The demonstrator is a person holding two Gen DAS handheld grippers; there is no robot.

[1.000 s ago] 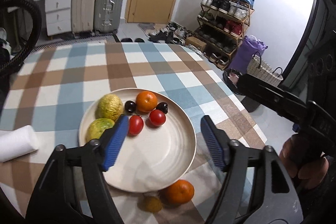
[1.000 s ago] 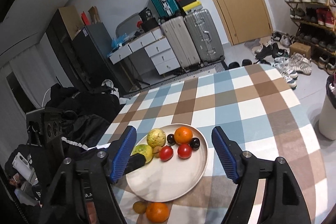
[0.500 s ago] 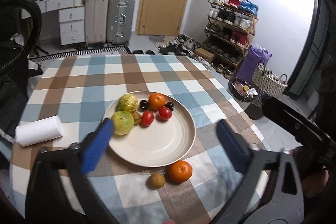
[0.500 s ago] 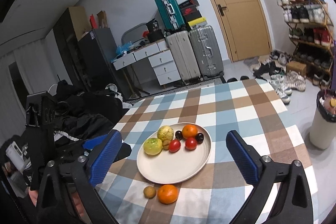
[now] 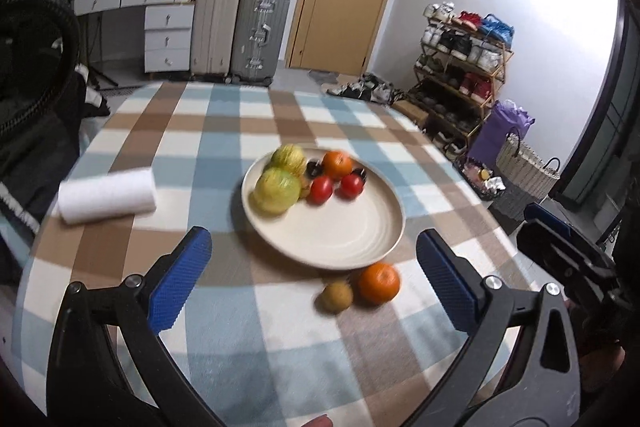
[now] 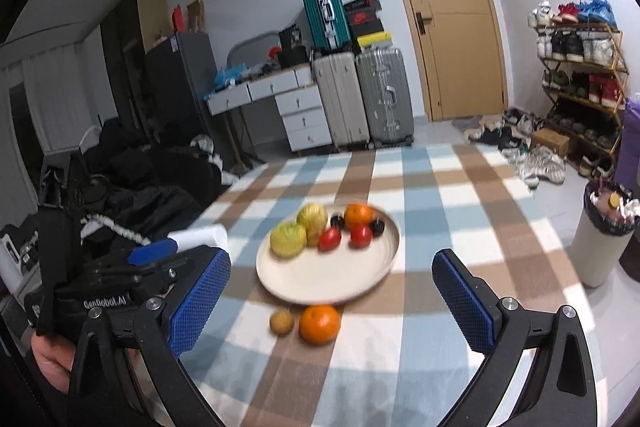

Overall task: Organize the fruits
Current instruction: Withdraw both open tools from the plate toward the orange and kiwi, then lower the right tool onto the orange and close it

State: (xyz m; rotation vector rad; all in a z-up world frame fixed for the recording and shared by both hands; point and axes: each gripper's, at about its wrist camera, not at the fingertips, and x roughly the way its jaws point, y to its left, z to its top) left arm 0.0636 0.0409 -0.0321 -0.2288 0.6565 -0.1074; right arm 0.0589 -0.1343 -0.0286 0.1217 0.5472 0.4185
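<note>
A cream plate (image 5: pixel 352 239) (image 6: pixel 304 277) on the checked tablecloth holds two yellow-green fruits (image 5: pixel 277 189), an orange (image 5: pixel 337 163), two red tomatoes (image 5: pixel 320 189) and small dark fruits. Just in front of the plate lie a loose orange (image 5: pixel 378 282) (image 6: pixel 319 323) and a small brown fruit (image 5: pixel 335 295) (image 6: pixel 282 321). My left gripper (image 5: pixel 314 281) is open, raised above the table's near edge. My right gripper (image 6: pixel 328 301) is open too, its fingers either side of the loose fruits from above. Both hold nothing.
A white paper roll (image 5: pixel 106 195) lies left of the plate. The other gripper's black body (image 6: pixel 100 291) sits at the left. Off the table stand suitcases (image 6: pixel 384 95), a shoe rack (image 5: pixel 464 67) and a bin (image 6: pixel 604 239).
Both grippers have pulled back and up from the plate, so the whole plate and the loose fruits now show. The fruits have not moved.
</note>
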